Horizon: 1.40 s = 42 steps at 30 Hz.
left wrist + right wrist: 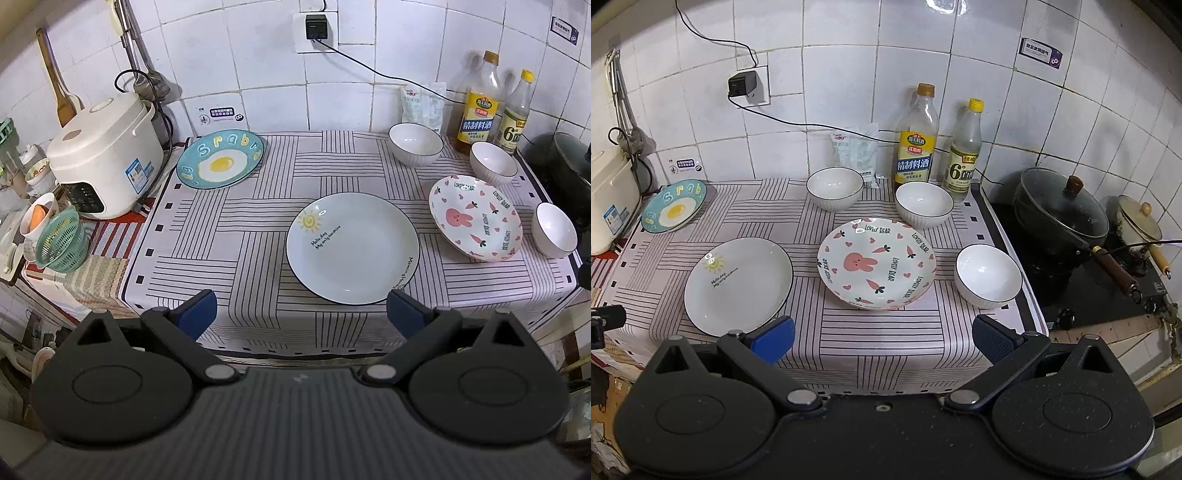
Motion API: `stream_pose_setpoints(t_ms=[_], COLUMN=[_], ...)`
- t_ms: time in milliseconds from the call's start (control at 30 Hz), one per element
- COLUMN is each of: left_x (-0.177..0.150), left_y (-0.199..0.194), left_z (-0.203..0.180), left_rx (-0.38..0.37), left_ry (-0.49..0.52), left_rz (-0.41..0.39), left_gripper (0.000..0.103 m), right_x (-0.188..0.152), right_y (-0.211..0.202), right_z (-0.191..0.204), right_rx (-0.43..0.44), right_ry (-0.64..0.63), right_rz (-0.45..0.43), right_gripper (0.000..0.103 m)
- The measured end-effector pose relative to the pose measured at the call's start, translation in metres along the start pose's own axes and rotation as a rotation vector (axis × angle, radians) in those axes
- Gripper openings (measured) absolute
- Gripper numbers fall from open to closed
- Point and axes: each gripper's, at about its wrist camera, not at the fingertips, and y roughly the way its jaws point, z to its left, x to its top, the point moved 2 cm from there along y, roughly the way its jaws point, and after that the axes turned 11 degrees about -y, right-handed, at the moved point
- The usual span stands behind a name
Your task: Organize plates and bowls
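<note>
Both grippers were held back from the counter edge, empty. My left gripper (301, 314) had its jaws spread wide, gripping nothing; my right gripper (882, 338) was likewise spread and empty.

Nothing was stacked yet, so I judged the step in hand to be a first pick. The sun plate (352, 247) lay just ahead of my left fingers, nearest the right one. The bunny plate (877, 264) lay straight ahead between my right fingers. The egg plate (220, 158) sat well ahead to the left, tilted, its far rim apparently propped up. Three bowls stood apart: one (989, 275) ahead of my right-hand finger, two (834, 188) (924, 205) beyond the bunny plate.

To pick a plate well, I judged that one finger should slide under the near rim and the other close on top; glazed rims probably slip, so grip deep and lift level. Stack plates together and nest the bowls together.

The surface was a striped cloth (236, 229), which could bunch under a dragged plate. White tiled walls enclosed the counter, with a rice cooker (107, 158) to the left, two bottles (916, 140) at the back and a lidded wok (1060, 210) to the right.
</note>
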Motion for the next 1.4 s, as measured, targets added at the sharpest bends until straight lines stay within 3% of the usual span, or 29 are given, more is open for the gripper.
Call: stream_pose_setpoints(t_ms=[933, 1067, 1133, 1233, 1300, 1400], left_x=[0.008, 0.016, 0.021, 0.027, 0.029, 0.031], left_y=[0.005, 0.010, 0.016, 0.030, 0.044, 0.077], left_z=[-0.011, -0.008, -0.006, -0.002, 0.002, 0.013], left_rx=[-0.007, -0.050, -0.067, -0.068, -0.067, -0.076], left_ry=[0.019, 0.015, 0.017, 0.023, 0.018, -0.021], left_rz=[-0.008, -0.010, -0.007, -0.011, -0.001, 0.066], left_gripper=[0.100, 0.100, 0.099, 0.099, 0.099, 0.096], right_x=[0.008, 0.009, 0.010, 0.008, 0.009, 0.015], right_y=[0.015, 0.011, 0.011, 0.022, 0.039, 0.073], right_z=[-0.005, -0.005, -0.002, -0.001, -0.002, 0.002], right_rx=[0.040, 0.090, 0.117, 0.228, 0.296, 0.403], right_ry=[-0.001, 0.006, -0.012, -0.045, -0.009, 0.005], right_rz=[-0.005, -0.097, -0.201, -0.327, -0.329, -0.261], right_gripper=[0.103, 0.103, 0.103, 0.103, 0.103, 0.103])
